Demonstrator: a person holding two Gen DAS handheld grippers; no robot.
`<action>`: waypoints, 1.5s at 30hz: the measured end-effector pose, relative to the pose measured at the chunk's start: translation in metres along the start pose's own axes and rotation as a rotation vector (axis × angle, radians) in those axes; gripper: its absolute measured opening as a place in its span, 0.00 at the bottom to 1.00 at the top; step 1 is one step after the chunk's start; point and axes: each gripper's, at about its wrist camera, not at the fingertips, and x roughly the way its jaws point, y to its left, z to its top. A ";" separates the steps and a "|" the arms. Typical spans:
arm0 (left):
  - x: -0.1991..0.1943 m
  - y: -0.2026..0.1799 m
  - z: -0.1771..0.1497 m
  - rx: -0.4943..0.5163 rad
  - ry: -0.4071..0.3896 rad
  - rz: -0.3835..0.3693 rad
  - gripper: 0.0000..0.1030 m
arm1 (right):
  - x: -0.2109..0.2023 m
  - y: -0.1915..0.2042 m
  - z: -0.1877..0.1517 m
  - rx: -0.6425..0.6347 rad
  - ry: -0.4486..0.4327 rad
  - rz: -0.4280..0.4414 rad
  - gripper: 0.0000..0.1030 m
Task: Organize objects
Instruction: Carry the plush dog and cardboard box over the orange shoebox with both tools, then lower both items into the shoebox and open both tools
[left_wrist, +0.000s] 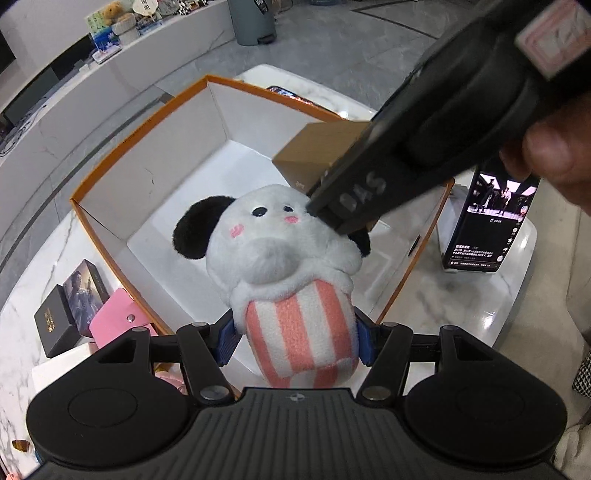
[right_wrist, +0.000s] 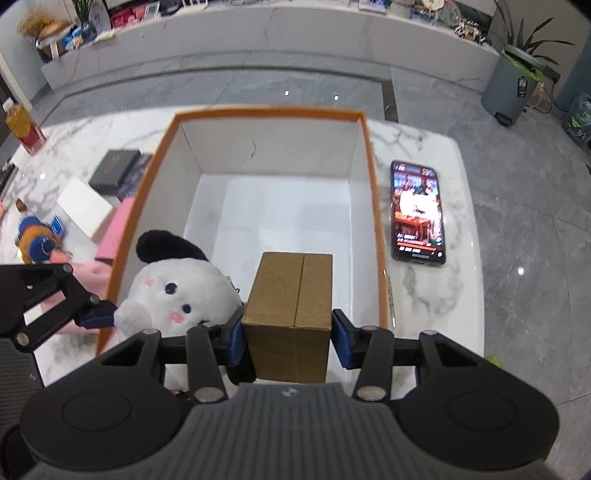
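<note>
- While the left gripper (left_wrist: 295, 339) jaws clamp the plush dog (left_wrist: 284, 258), the orange box (left_wrist: 147, 122) lies open beyond them
- right gripper (right_wrist: 288, 339) jaws grip the cardboard carton (right_wrist: 291, 295) above that box

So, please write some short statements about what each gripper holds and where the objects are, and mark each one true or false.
1. The left gripper holds the plush toy by its striped lower part. True.
2. The right gripper is empty. False: its fingers flank the brown cardboard box.
3. The orange-rimmed box already has several items lying on its floor. False: its white floor shows none.
4. A phone with a lit screen lies on the marble table, outside the box. True.
</note>
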 end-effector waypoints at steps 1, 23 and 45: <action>0.002 0.001 0.000 0.000 0.008 -0.003 0.69 | 0.004 0.000 0.000 -0.006 0.010 -0.004 0.47; 0.055 0.034 0.021 0.026 0.250 -0.050 0.69 | 0.080 0.016 -0.017 -0.006 0.155 0.012 0.47; 0.046 0.028 0.026 0.066 0.242 -0.009 0.70 | 0.067 0.014 -0.018 0.024 0.154 0.030 0.47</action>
